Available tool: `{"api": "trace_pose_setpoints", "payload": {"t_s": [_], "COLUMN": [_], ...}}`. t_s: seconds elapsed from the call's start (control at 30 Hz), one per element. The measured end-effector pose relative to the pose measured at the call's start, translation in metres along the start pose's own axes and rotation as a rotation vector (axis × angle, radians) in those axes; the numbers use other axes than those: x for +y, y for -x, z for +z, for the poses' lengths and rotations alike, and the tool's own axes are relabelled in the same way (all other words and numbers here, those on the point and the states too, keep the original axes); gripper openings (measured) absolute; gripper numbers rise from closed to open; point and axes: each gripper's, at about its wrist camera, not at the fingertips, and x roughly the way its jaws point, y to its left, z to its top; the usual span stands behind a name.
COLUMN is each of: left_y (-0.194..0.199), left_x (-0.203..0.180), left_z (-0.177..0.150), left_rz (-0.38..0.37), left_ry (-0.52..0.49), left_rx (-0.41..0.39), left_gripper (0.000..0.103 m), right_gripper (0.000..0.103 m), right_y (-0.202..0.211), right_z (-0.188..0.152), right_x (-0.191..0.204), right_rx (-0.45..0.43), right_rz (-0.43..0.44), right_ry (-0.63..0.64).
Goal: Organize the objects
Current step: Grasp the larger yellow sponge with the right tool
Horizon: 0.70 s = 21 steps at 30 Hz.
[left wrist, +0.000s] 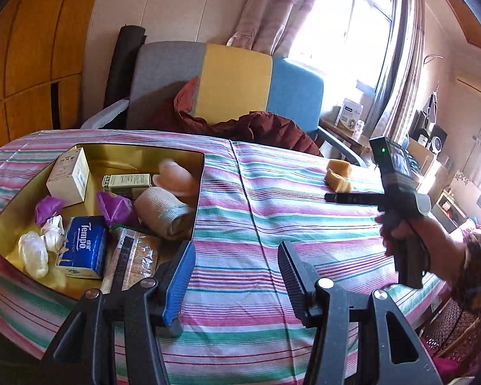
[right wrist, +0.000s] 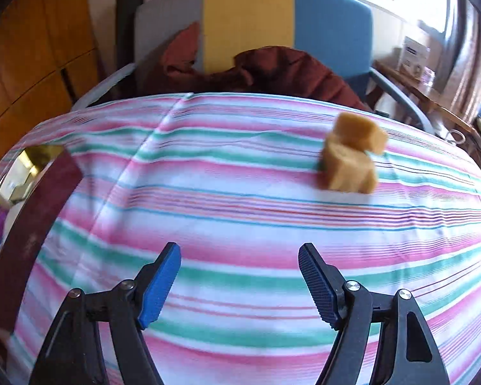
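Sponge pieces (right wrist: 349, 157), two tan blocks touching each other, lie alone on the striped cloth of the counter (right wrist: 240, 218), well apart from the gold-lined box (left wrist: 189, 160) that already holds the other small things. From the right tool (right wrist: 239, 284) they sit ahead and off to its right, with bare cloth between; its jaws stand apart with nothing between them. No clear long axis shows in the blurred clump, so I cannot say which way the tool should turn to meet it. The right hand (left wrist: 400, 234) is the nearer one; the left tool (left wrist: 237, 276), also apart and empty, hangs by the box's near corner. Inside the box a blue tissue pack (left wrist: 83, 247) reads "Tempo"; a white carton (left wrist: 69, 176) and a green-and-white carton (left wrist: 126, 183) carry print too small to read.
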Motion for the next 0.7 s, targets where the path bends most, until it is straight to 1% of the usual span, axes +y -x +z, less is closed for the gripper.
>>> {"api": "trace_pose_setpoints", "payload": {"t_s": [0.07,0.1,0.2,0.23,0.3,0.33,0.4,0.43,0.47,0.5,0.53,0.57,0.63,0.67,0.7], "left_y": [-0.001,-0.002,-0.005,-0.005,-0.005,-0.006,-0.007,-0.008,-0.010,-0.011,-0.014,-0.016,-0.020,-0.022,-0.024], "left_x": [0.000,0.000,0.002,0.004,0.005,0.005,0.004,0.003,0.001,-0.001,-0.003,-0.006,-0.012,-0.015,-0.018], "left_z": [0.000,0.000,-0.001,-0.001,-0.001,0.000,0.000,0.001,0.001,0.002,0.002,0.002,0.003,0.004,0.005], "left_rz": [0.000,0.005,0.024,0.030,0.043,0.049,0.053,0.055,0.056,0.054,0.048,0.044,0.037,0.031,0.024], "left_ry": [0.009,0.016,0.035,0.037,0.041,0.040,0.036,0.032,0.026,0.021,0.016,0.007,-0.010,-0.018,-0.025], "left_rx": [0.008,0.013,0.031,0.033,0.041,0.043,0.047,0.051,0.056,0.061,0.065,0.068,0.078,0.083,0.087], "left_gripper": [0.054,0.054,0.054,0.054,0.054,0.054,0.054,0.054,0.054,0.054,0.054,0.054,0.054,0.054,0.054], "right_gripper": [0.085,0.086,0.087,0.088,0.087,0.087,0.075,0.062,0.061,0.060,0.059,0.058,0.059,0.062,0.064], "right_y": [-0.009,-0.015,-0.031,-0.038,-0.055,-0.060,-0.070,-0.073,-0.077,-0.076,-0.074,-0.071,-0.060,-0.055,-0.048], "right_z": [0.015,0.023,0.045,0.051,0.060,0.061,0.065,0.065,0.065,0.063,0.062,0.060,0.055,0.052,0.048], "right_x": [-0.031,-0.044,-0.079,-0.087,-0.099,-0.102,-0.106,-0.105,-0.102,-0.097,-0.092,-0.088,-0.077,-0.070,-0.064], "right_rx": [-0.014,-0.021,-0.022,-0.014,0.034,0.043,0.056,0.068,0.078,0.071,0.065,0.061,0.044,0.039,0.043], "right_rz": [-0.042,-0.063,-0.115,-0.117,-0.114,-0.124,-0.108,-0.090,-0.081,-0.097,-0.092,-0.044,0.081,0.144,0.222], "right_ry": [-0.061,-0.082,-0.107,-0.111,-0.120,-0.126,-0.125,-0.116,-0.103,-0.083,-0.064,-0.058,-0.055,-0.049,-0.044]}}
